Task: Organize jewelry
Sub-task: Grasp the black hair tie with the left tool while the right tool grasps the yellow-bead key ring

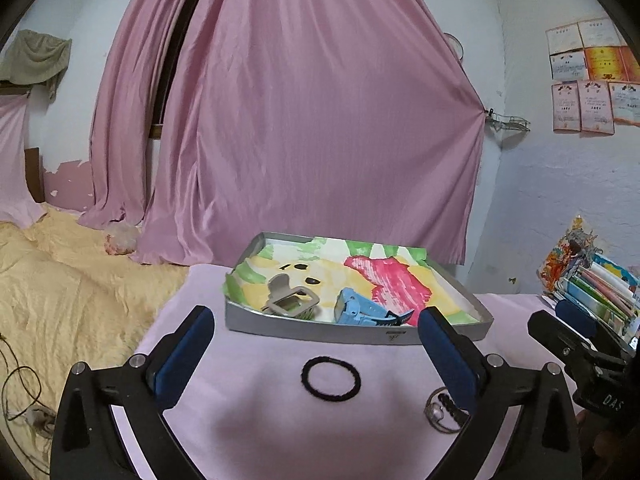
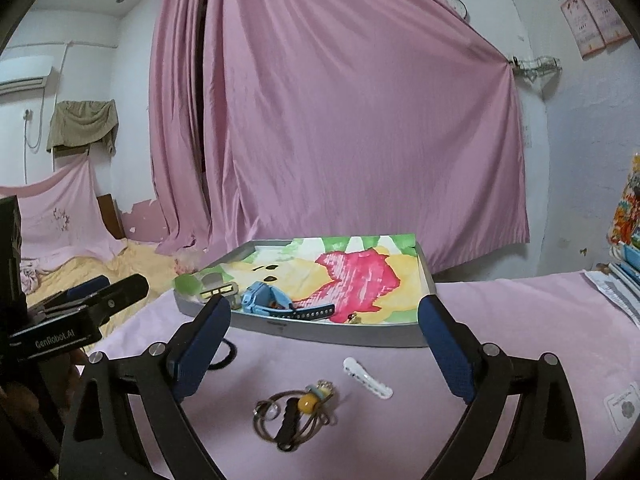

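We hold both grippers empty, fingers spread wide. Black hair tie [image 1: 331, 378] lies flat on the cloth, centred between the left gripper [image 1: 316, 344] fingers, short of the tray [image 1: 320, 330]. Bead-and-ring cluster [image 2: 296, 414] sits between the right gripper [image 2: 324, 340] fingers; white clip [image 2: 367, 378] slants just beyond.

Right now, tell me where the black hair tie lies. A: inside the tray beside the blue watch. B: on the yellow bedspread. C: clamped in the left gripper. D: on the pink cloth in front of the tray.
D: the black hair tie lies flat on the pink cloth, on the near side of the tray, between the fingers of the open left gripper but untouched.
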Available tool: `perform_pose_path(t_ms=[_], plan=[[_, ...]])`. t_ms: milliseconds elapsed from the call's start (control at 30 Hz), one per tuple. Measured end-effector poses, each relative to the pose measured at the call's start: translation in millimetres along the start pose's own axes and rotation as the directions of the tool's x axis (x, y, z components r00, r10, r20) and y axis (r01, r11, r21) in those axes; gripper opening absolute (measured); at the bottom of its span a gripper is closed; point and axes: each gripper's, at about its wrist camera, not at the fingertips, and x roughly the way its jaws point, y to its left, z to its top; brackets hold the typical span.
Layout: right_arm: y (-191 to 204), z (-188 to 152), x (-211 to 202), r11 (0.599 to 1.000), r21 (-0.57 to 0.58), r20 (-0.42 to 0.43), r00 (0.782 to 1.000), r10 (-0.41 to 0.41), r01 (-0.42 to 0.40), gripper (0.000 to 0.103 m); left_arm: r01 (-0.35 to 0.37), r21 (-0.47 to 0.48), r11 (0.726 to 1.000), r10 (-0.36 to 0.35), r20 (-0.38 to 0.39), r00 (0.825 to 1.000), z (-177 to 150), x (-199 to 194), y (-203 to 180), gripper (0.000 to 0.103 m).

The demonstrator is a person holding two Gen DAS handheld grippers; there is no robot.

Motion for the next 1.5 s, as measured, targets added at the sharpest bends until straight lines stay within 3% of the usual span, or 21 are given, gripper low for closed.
perform_pose_path(t_ms=[433, 800, 1000, 1067, 1133, 1400, 1433, 1500], plan=[[21, -20, -25, 0.997, -0.074, 0.006, 1.000, -0.013, 0.013, 0.092, -0.014, 0.063, 0.998, 0.016, -0.041, 0.999, -20, -13, 15, 0.103], [22, -33, -4, 0.997, -0.074, -0.145, 0.989, 0.022, -0.033, 0.092, 0.011, 0.092, 0.996, 0.003, -0.152, 0.988, -25, 4, 17, 0.103], [18, -35, 11, 0.998, -0.049, -0.220, 0.975, 0.030, -0.042, 0.091, 0.018, 0.082, 0.996, 0.002, -0.240, 0.971, -25, 22, 17, 0.103], [17, -34, 15, 0.998, -0.042, -0.242, 0.970, 0.032, -0.044, 0.087, 0.017, 0.083, 0.996, 0.006, -0.271, 0.963, -26, 30, 16, 0.103], [16, -35, 22, 0.998, -0.039, -0.269, 0.962, 0.034, -0.047, 0.073, 0.019, 0.084, 0.996, 0.007, -0.300, 0.954, -26, 37, 15, 0.103], [11, -40, 51, 0.998, 0.003, -0.387, 0.920, 0.055, -0.058, 0.054, 0.046, 0.090, 0.995, -0.007, -0.384, 0.923, -28, 63, 6, 0.102], [10, -40, 54, 0.998, 0.007, -0.401, 0.914, 0.055, -0.057, 0.052, 0.047, 0.088, 0.995, -0.008, -0.398, 0.917, -27, 67, 5, 0.101], [8, -41, 61, 0.998, 0.018, -0.430, 0.901, 0.060, -0.057, 0.050, 0.051, 0.085, 0.995, -0.010, -0.425, 0.905, -28, 74, 4, 0.089]])
